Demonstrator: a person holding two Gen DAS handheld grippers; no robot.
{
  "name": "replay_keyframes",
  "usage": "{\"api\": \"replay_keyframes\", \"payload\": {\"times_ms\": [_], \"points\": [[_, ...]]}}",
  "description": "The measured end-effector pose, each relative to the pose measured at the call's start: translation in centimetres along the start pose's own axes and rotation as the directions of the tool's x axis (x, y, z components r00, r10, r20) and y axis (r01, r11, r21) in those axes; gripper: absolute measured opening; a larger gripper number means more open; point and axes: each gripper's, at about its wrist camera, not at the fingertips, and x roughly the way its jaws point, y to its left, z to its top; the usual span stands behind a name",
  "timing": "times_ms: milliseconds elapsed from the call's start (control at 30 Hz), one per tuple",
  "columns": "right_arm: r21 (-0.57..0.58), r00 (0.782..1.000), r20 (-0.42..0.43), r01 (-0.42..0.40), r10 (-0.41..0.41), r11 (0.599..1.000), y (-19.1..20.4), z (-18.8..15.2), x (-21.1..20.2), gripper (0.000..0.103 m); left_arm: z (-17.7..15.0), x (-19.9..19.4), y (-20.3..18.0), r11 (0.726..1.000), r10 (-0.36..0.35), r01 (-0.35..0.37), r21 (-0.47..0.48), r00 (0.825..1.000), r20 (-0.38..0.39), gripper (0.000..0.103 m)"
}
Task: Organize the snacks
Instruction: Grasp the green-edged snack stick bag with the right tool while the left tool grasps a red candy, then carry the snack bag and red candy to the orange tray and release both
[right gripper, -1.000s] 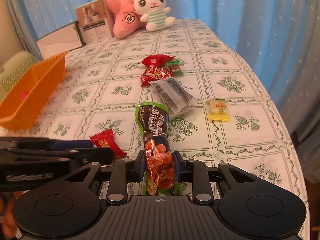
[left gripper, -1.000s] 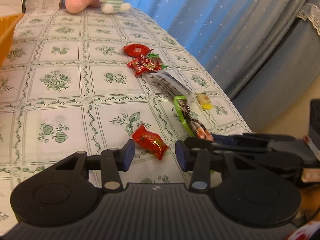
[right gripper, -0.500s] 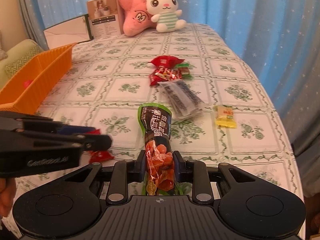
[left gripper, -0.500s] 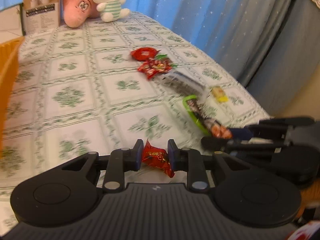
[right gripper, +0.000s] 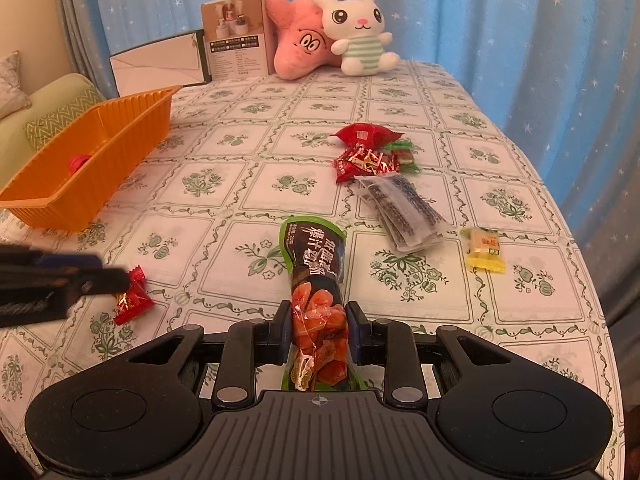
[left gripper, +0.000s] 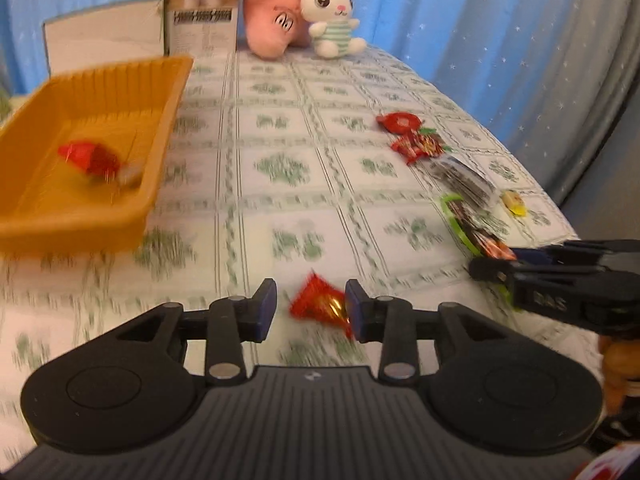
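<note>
1. At the far left, an orange tray [right gripper: 100, 160] sits on the worktop [right gripper: 224, 176], which is covered in a white cloth with green leaf squares. In the left wrist view a red-wrapped snack [left gripper: 90, 158] lies inside the tray, blurred by motion.
2. The left tool [left gripper: 311, 310] hovers low over the near part of the worktop with its 2 fingers spread apart. A small red candy [left gripper: 322, 306] sits between them, close against the right-hand finger; the blur hides whether it touches. In the right wrist view the same candy [right gripper: 132, 294] lies on the cloth just past the tip of the dark left tool.
3. The right tool [right gripper: 319, 330] is clenched on a long green-edged snack pack [right gripper: 318, 280], gripping its clear lower part, where orange pieces show. The pack's dark printed top points away across the worktop.
4. Farther back, near the middle, a red pouch [right gripper: 366, 134] and a cluster of small red candies [right gripper: 366, 162] lie touching, with a green-wrapped piece beside them.
5. Just in front of that cluster lies a clear packet with a dark filling [right gripper: 402, 212].
6. To the right, apart from the packet, is a small yellow packet [right gripper: 484, 250].
7. At the far end stand a printed box [right gripper: 236, 40], a pink plush [right gripper: 300, 46] and a white rabbit plush [right gripper: 360, 28], against blue star-print curtains [right gripper: 500, 20].
</note>
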Motion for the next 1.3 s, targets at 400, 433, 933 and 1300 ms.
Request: {"api": "replay_keyframes", "payload": {"times_ms": [400, 433, 933, 1300], "points": [[-0.002, 1.000, -0.015, 0.003, -0.003, 1.000, -0.1, 0.0, 0.4, 0.028, 0.7, 2.7, 0.1, 0.992, -0.062, 0.060, -0.114, 0.998, -0.009, 0.033], [-0.006, 1.000, -0.016, 0.004, -0.004, 1.000, 0.1, 0.0, 0.4, 0.028, 0.8, 2.8, 0.2, 0.991, -0.063, 0.061, -0.123, 0.998, -0.011, 0.033], [0.001, 1.000, -0.015, 0.021, -0.021, 1.000, 0.5, 0.2, 0.8, 0.028, 0.2, 2.0, -0.8, 0.998, -0.006, 0.006, 0.061, 1.000, 0.003, 0.019], [0.055, 0.999, 0.042, 0.005, -0.007, 0.998, 1.8, 1.9, -0.9, 0.028, 1.6, -0.3, -0.1, 0.998, -0.035, 0.033, 0.054, 0.998, 0.054, 0.019]]}}
